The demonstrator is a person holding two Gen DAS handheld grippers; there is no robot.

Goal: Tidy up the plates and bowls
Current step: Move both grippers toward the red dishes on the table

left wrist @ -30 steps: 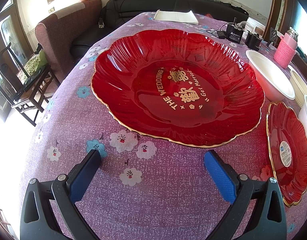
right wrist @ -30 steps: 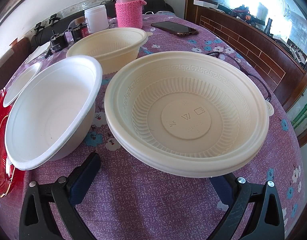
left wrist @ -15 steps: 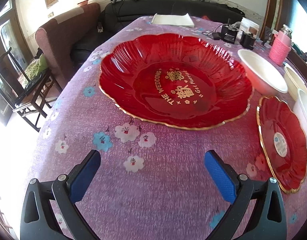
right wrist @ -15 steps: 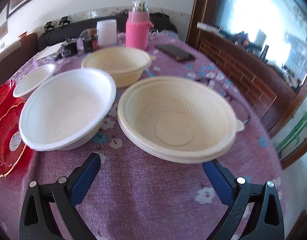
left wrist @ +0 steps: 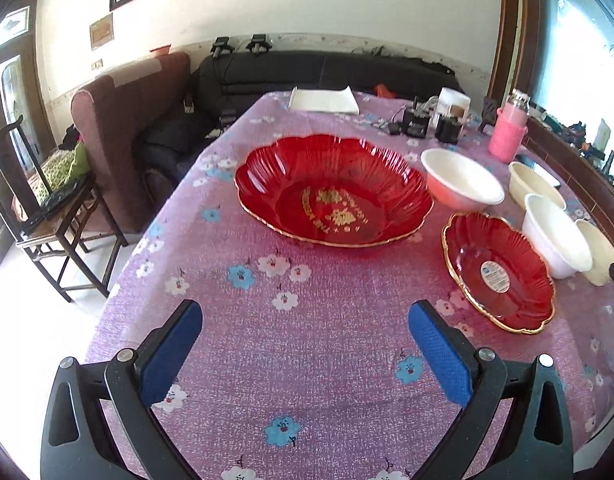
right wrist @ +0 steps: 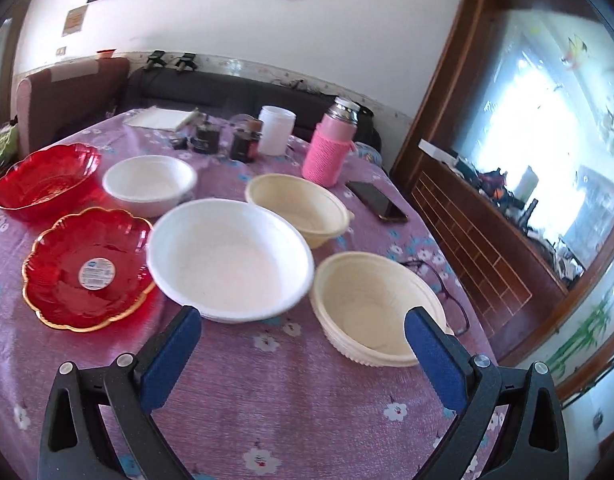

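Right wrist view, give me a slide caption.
Open right gripper above floral tablecloth, facing two red plates and four bowls.

Two red plates (right wrist: 89, 268), two white bowls (right wrist: 231, 260), two cream bowls (right wrist: 377, 308)

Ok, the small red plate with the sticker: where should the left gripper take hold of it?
Probably the gold-edged scalloped rim of the small red plate on its near side. The rim flares up off the cloth, so one finger could slide under. The large white bowl crowds its far right side. The left gripper is open.
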